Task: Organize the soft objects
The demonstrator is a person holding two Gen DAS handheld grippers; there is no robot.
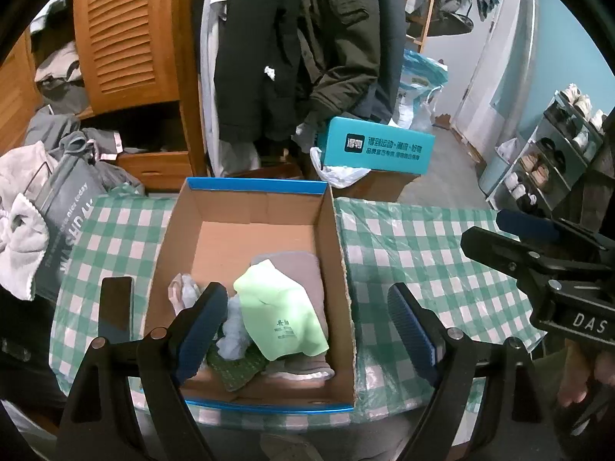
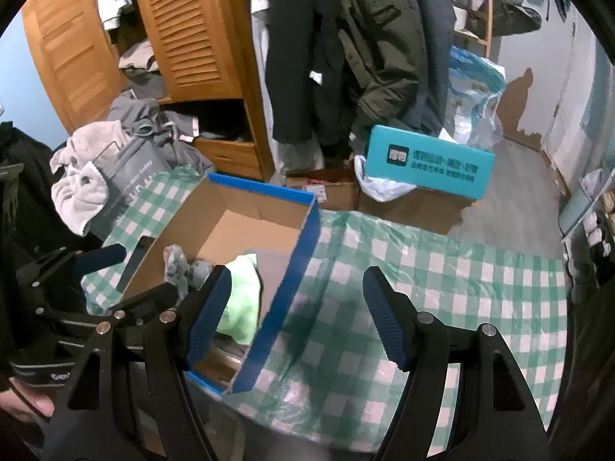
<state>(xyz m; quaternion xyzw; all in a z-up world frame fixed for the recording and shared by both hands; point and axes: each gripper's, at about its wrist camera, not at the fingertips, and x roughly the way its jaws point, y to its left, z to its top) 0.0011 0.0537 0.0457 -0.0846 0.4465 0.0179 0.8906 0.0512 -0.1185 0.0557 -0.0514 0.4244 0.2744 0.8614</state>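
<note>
**Soft things in the box, both grippers spread and empty**

An open brown cardboard box with blue edges (image 1: 265,230) sits on the desk covered in a green-and-white checked cloth (image 1: 423,253). Inside the box lie a light green folded cloth (image 1: 280,315), a beige-grey folded cloth (image 1: 303,272) under it, a crumpled pale blue-grey piece (image 1: 232,330) and a dark green patterned piece (image 1: 238,368). The left gripper (image 1: 307,330) hangs above the box, jaws wide apart, holding nothing. The right gripper (image 2: 296,319) hovers over the box's right wall, jaws apart and empty too.

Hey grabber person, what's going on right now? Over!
Left gripper, right gripper open, empty. Soft things, light green cloth included, inside cardboard box. Nothing blocking.
</note>
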